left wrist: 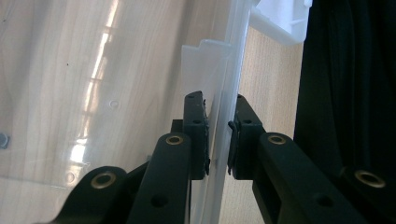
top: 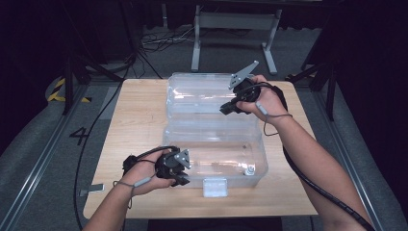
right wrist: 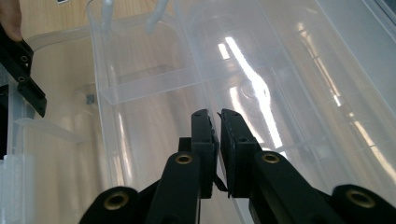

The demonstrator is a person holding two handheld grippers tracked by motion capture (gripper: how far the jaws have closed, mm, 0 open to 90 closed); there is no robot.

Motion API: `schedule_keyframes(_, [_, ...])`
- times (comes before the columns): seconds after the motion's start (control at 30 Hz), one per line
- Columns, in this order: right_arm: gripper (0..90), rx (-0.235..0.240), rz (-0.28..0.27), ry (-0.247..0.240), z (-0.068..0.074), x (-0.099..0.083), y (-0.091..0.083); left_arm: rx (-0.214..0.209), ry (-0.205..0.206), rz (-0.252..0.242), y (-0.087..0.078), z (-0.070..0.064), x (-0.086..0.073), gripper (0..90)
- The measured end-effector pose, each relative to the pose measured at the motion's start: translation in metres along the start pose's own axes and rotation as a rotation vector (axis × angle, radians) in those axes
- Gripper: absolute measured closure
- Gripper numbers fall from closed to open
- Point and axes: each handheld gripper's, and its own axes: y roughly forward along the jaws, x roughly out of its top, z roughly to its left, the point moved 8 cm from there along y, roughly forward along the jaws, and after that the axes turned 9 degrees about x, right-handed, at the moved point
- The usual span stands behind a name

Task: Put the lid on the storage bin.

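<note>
— While the clear box (top: 216,159) sits in the middle of the wooden table (top: 139,120), what is the left gripper (top: 179,179) doing?

— It bites the side wall of the box, near the front corner. One black jaw is inside the wall and one is outside, both squeezing the plastic. You can see that up close in the left gripper view (left wrist: 218,140).

— And the lid (top: 202,94)?

— It is flipped open and lies flat behind the box, joined to its back edge.

— Where is the right gripper (top: 226,109)?

— It is over the lid's right part. In the right gripper view (right wrist: 218,140) its jaws are almost together, with just a thin gap. Nothing is between them.

— Is anything in the box?

— A little metal thing (top: 249,170) sits in the front right corner.
</note>
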Motion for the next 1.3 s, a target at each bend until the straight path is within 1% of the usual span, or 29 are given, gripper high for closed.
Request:
schedule_keyframes(0.07, [85.2,0.003,0.000,-0.003,0.002,0.001,-0.001,-0.003,-0.003,0.002,0.000,0.000,0.000,80.4])
schedule_keyframes(0.23, [85.8,0.006,0.008,-0.033,0.010,0.002,-0.002,-0.002,-0.003,0.006,0.000,0.000,0.000,80.4])
schedule_keyframes(0.33, [86.0,0.007,0.008,-0.042,0.014,0.002,-0.003,0.001,-0.002,0.005,0.000,0.000,0.000,80.3])
schedule_keyframes(0.4, [86.1,0.006,0.004,-0.041,0.016,0.001,-0.004,0.000,-0.007,0.009,0.000,-0.001,0.000,80.2])
schedule_keyframes(0.5, [86.2,0.000,0.001,-0.048,0.019,-0.001,-0.005,0.001,-0.005,0.006,0.000,-0.001,0.000,80.3])
schedule_keyframes(0.6, [86.3,0.005,-0.001,-0.054,0.022,-0.001,-0.006,0.001,-0.004,0.005,0.001,-0.001,0.000,80.2])
schedule_keyframes(0.93, [86.9,0.009,0.004,-0.070,0.030,-0.001,-0.007,0.004,-0.007,0.007,0.001,-0.001,0.000,80.1])
schedule_keyframes(1.03, [87.1,0.004,0.007,-0.079,0.033,-0.002,-0.008,0.005,-0.009,0.012,0.001,-0.001,0.000,80.0])
schedule_keyframes(1.3, [87.5,0.009,0.009,-0.091,0.044,-0.004,-0.009,0.006,-0.007,0.014,0.001,-0.001,0.000,79.9])
